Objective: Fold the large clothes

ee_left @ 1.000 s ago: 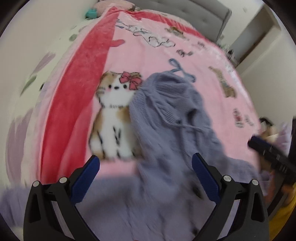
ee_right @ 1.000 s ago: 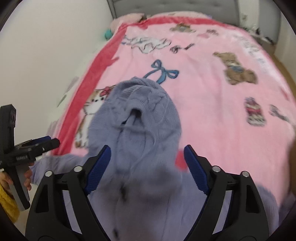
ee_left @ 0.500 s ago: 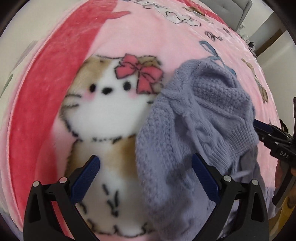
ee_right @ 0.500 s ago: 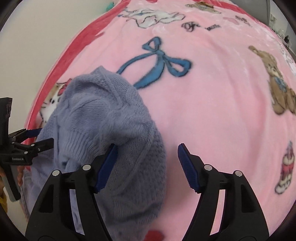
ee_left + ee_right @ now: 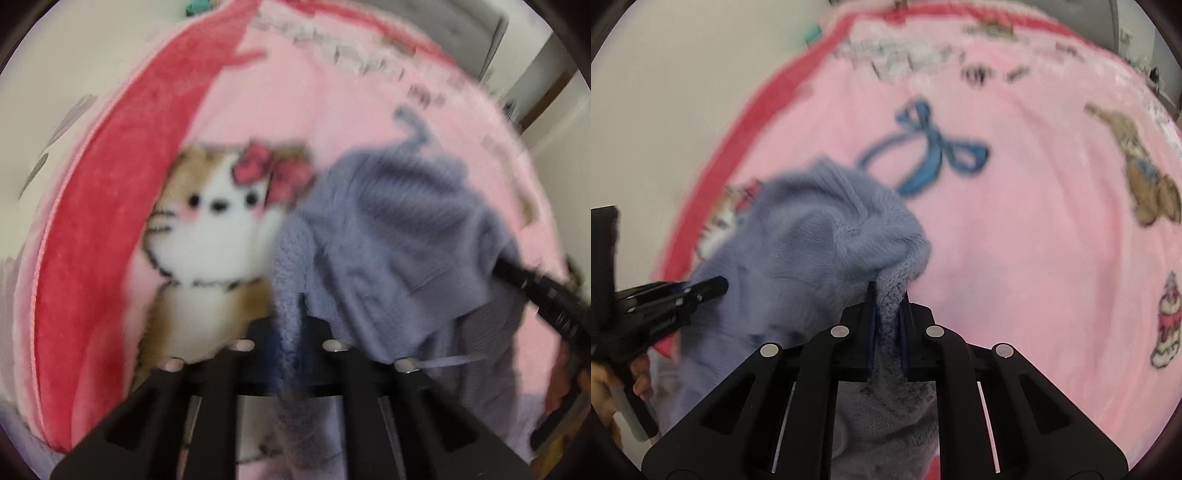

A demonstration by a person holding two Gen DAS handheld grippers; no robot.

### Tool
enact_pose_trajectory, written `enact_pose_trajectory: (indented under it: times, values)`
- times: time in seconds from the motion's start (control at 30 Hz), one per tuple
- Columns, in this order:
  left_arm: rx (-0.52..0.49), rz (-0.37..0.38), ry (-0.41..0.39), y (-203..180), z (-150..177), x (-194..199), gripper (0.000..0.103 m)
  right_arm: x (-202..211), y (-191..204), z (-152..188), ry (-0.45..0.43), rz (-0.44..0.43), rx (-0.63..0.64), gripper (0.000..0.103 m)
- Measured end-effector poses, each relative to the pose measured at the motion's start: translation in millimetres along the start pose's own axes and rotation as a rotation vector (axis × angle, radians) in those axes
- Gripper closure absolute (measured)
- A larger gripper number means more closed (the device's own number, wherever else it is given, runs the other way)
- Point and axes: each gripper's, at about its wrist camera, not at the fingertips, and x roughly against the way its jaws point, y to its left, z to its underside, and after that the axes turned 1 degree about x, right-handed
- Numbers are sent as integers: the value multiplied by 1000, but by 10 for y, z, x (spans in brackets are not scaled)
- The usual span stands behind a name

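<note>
Both grippers pinching the lavender sweater on the bed

The left gripper (image 5: 291,325) has its jaws clamped narrow on a thick fold at the sweater's (image 5: 399,229) left side, and the right gripper (image 5: 886,314) is clamped the same way on a fold at its right side, knit visibly squeezed between the blue pads (image 5: 870,325). The sweater sits bunched in a heap on the pink blanket (image 5: 1034,229), partly over the printed cat (image 5: 218,236). From where I stand, the trouble is the bunching: each pinch may have caught several layers instead of one edge, so lifting could drag the whole lump rather than spread it. The fluffy knit could also slip from a shallow bite, and the blanket pile might snag.
</note>
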Motion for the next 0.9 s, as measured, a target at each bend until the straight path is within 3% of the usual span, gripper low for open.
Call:
enact_pose_trajectory:
  times: [0.13, 0.27, 0.33, 0.47, 0.6, 0.73, 0.83, 0.9]
  values:
    - [-63, 137, -68, -14, 140, 506, 97, 651, 142, 164, -97, -69, 87, 94]
    - [-100, 255, -114, 42, 562, 1006, 97, 1287, 335, 601, -188, -129, 145, 94]
    - [-81, 306, -103, 134, 832, 1166, 97, 1560, 416, 926, -201, -180, 144, 94]
    - [-57, 334, -51, 268, 1460, 1319, 97, 1852, 489, 1586, -166, -239, 86, 94]
    - [-80, 298, 8, 356, 2114, 1309, 97, 1905, 560, 2273, -71, -224, 59, 94]
    - [-53, 278, 84, 495, 2615, 1115, 96, 1638, 516, 2847, 46, -132, 1, 94]
    - [-11, 253, 86, 583, 2786, 949, 95, 1433, 388, 3047, 80, -72, -59, 93]
    - [40, 272, 86, 669, 2846, 909, 94, 1331, 329, 3078, 90, -52, -87, 87]
